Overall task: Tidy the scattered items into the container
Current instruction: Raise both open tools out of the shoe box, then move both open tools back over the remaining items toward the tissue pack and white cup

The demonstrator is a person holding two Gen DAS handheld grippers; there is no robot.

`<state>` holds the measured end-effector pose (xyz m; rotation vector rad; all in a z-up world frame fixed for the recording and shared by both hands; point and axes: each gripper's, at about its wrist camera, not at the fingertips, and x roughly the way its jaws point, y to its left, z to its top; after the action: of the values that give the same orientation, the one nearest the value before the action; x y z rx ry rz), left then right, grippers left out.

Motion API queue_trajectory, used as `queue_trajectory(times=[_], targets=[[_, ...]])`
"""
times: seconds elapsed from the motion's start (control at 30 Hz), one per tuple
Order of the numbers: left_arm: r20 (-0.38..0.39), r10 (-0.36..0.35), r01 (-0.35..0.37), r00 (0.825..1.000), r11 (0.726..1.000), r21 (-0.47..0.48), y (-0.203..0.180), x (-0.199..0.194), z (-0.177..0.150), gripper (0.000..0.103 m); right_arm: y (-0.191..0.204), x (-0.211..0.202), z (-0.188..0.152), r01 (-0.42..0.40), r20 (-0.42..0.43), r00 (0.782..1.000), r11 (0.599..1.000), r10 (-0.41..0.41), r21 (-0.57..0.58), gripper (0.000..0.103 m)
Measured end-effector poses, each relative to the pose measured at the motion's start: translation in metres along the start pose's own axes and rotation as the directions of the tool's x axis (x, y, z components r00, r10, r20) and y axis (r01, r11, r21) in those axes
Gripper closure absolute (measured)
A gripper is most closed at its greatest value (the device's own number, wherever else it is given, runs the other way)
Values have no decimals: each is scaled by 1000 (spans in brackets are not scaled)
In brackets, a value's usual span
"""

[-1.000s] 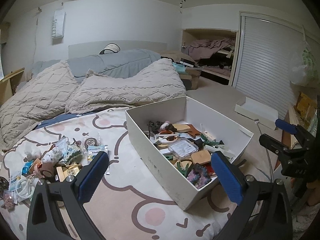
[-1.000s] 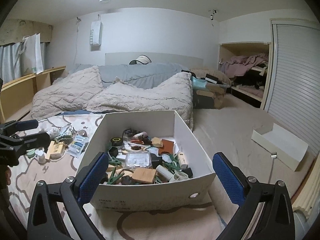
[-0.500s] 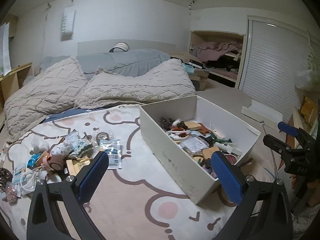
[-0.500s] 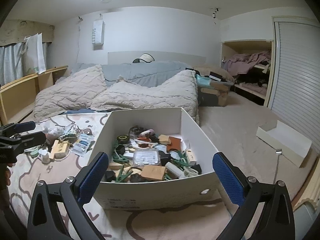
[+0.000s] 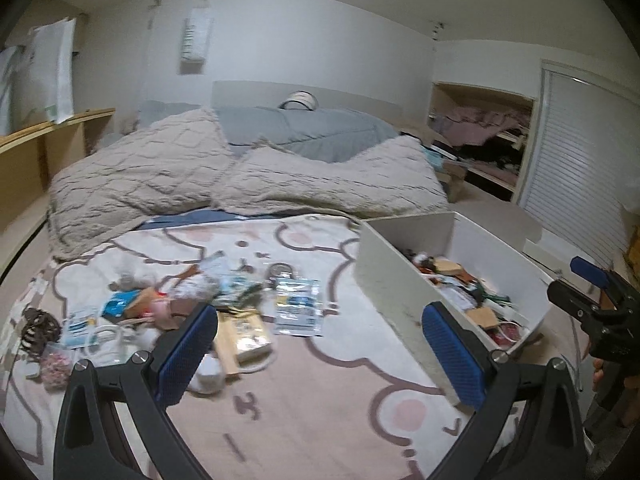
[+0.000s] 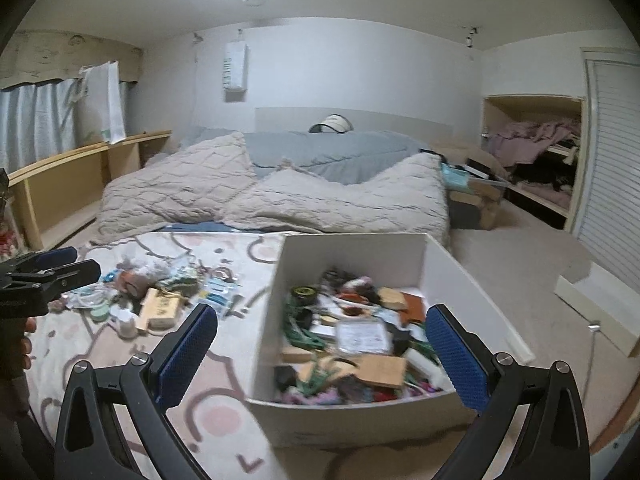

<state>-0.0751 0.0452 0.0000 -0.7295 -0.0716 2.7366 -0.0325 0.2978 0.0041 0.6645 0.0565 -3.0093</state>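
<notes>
Currently both the left tool [image 5: 320, 354] and right tool [image 6: 320, 354] gape empty; scattered small packets and trinkets [image 5: 168, 312] lie on the patterned bedspread [image 5: 320, 408] beside the white cardboard box [image 5: 384, 280], whose crowded contents risk spilling if bumped.

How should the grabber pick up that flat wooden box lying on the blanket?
Probably from above, pinching its two long edges. The wooden box lies flat on the blanket, so only its thin sides give the fingers something to squeeze. The left gripper is open and nearest. A white cup sits close by its near end, so close across the middle.
</notes>
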Motion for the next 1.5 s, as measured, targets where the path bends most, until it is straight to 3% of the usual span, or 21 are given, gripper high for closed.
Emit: queue_trajectory(times=[0.33, 0.73, 1.07, 1.5], targets=[[26, 99, -97, 995, 992, -77, 58, -10, -4, 0, 57, 23, 11, -95, -18, 995, 994, 94, -57, 0], [12, 165, -162, 986, 977, -140, 103, -7, -12, 0, 109, 47, 18, -179, -45, 984, 977, 175, -113, 0], [-79, 198, -208, 977, 967, -149, 118, 18, -30, 0, 146, 87, 17, -244, -125, 966, 960, 227, -140, 0], [-193, 252, -278, 948, 953, -118, 131, 54, -60, 0, 183, 168, -20, -262, -310, 932, 940, 189, -217, 0]])
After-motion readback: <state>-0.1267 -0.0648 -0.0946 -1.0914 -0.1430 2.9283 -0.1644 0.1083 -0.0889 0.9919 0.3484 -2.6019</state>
